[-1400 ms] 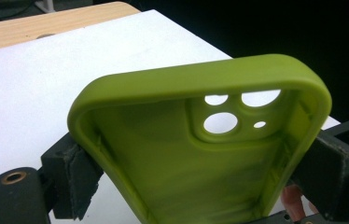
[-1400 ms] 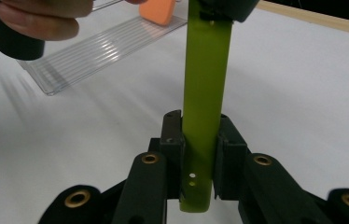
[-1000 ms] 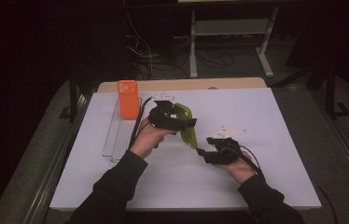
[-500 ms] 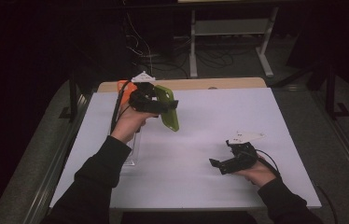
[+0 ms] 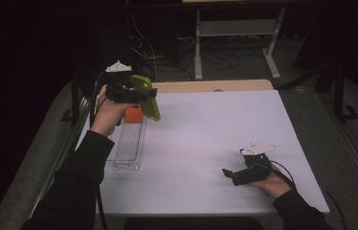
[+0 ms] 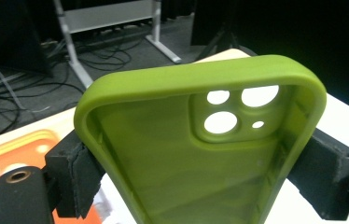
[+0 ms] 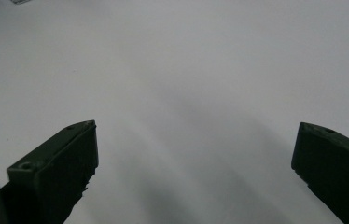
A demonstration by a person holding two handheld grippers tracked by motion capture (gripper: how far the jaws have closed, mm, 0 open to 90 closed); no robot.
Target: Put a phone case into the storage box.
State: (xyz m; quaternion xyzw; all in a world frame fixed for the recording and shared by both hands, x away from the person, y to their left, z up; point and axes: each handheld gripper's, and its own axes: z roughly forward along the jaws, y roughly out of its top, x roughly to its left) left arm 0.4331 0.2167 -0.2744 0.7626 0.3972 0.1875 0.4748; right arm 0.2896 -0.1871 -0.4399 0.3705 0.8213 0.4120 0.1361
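My left gripper (image 5: 144,94) is raised over the table's far left corner, shut on a lime-green phone case (image 5: 147,97). In the left gripper view the case (image 6: 196,154) shows its hollow inner side and camera cut-outs, and the two pads (image 6: 77,172) press on its long edges. It hangs tilted above an orange box (image 5: 134,114). My right gripper (image 5: 230,174) lies low near the front right of the white table (image 5: 206,134). Its jaws have opened wide within the last second. In the right gripper view that gripper (image 7: 196,158) has only bare table between the jaws.
A clear ribbed tray (image 5: 129,143) lies along the left side, with the orange box at its far end. A wooden strip (image 5: 206,86) borders the far edge. Behind the table are a metal stand (image 5: 234,28) and cables on a dark floor.
My left hand has carried the green case up and to the left, from the table's middle to above the orange box. The right gripper has drawn back toward the front right.
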